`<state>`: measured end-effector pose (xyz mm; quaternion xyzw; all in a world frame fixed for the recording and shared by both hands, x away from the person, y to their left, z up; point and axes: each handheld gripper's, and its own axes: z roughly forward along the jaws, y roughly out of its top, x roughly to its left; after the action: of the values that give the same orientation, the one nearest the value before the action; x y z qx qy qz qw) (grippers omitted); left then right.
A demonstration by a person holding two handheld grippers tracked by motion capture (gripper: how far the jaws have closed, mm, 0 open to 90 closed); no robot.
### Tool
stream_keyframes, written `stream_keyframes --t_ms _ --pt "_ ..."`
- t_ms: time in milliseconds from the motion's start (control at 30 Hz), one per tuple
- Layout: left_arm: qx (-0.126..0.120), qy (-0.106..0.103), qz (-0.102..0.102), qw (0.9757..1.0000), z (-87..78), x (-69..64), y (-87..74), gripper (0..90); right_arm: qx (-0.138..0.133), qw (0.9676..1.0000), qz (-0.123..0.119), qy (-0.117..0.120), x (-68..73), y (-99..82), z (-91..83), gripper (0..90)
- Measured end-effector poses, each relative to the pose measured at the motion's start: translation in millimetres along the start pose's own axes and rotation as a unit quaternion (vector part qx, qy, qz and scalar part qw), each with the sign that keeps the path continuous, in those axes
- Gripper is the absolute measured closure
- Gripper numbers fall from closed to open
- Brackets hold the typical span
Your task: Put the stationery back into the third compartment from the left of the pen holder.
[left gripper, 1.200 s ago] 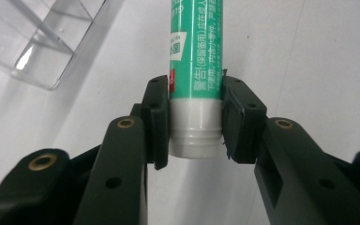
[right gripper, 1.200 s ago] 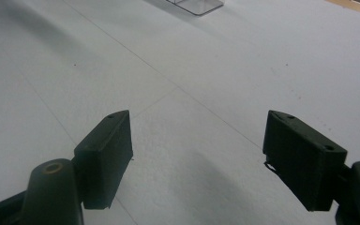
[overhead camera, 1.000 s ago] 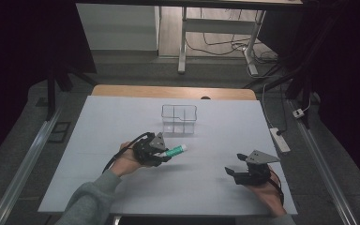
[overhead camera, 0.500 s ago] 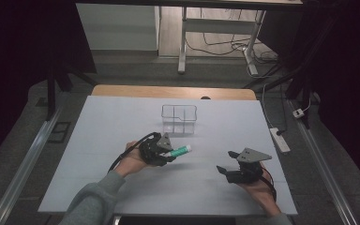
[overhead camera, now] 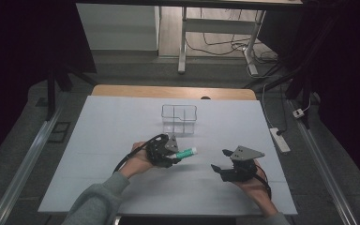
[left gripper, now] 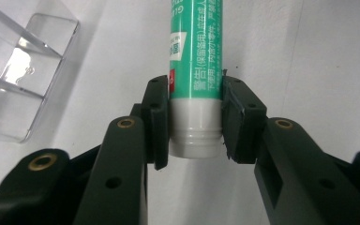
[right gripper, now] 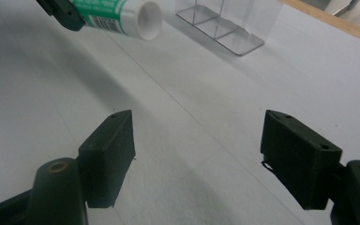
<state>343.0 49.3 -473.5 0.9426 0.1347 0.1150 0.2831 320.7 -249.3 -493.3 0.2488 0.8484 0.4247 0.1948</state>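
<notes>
left gripper (overhead camera: 171, 157) clamps green tube (overhead camera: 186, 152) near its white end, tube held off white table (overhead camera: 98, 140). tube's long axis runs along jaws, free end pointing toward right gripper (overhead camera: 224, 169). right gripper empty, jaws wide apart, just beside tube. clear divided box (overhead camera: 179, 118) beyond, nearer left gripper.

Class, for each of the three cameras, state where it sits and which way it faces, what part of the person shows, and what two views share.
High view: above the person's side, facing forward and down on the white table; both forearms, left gripper, right gripper.
Left gripper view: on that gripper, facing along its jaws shut on the green-and-white tube.
Right gripper view: on that gripper, facing along its open jaws across the table.
Shared: the tube and the clear plastic divided box appear in all three views.
</notes>
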Motion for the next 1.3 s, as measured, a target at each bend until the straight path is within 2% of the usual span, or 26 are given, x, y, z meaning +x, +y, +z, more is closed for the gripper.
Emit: stream_keyframes --t_ms 400,533,633,967,1100,1267,1300 --pt "0.008 -0.002 0.012 0.9999 10.1 -4.9 9.6 64.7 0.01 0.9998 -0.015 0.008 5.1 11.6 12.6 25.8" --pt "0.018 0.0 0.019 0.9997 13.5 -7.1 12.6 64.7 0.013 0.9996 -0.021 0.011 7.3 17.5 17.5 25.8" --pt "0.02 -0.005 0.02 0.9996 15.0 -8.0 14.2 64.7 0.017 0.9993 -0.025 0.023 9.4 22.3 22.6 25.7" --pt "0.037 -0.009 0.028 0.9989 23.5 -10.2 18.2 64.7 0.035 0.9975 -0.051 0.035 17.9 34.8 36.8 26.9" --pt "0.042 -0.019 0.03 0.9985 25.5 -12.0 19.9 64.7 0.046 0.9959 -0.063 0.044 20.3 37.2 42.0 27.7" --pt "0.047 -0.026 0.036 0.9979 27.1 -13.8 22.3 64.6 0.064 0.9922 -0.096 0.048 26.5 40.5 47.3 31.9" --pt "0.049 -0.027 0.038 0.9977 27.4 -14.4 22.8 64.6 0.07 0.9906 -0.107 0.05 27.6 41.6 48.0 33.6"
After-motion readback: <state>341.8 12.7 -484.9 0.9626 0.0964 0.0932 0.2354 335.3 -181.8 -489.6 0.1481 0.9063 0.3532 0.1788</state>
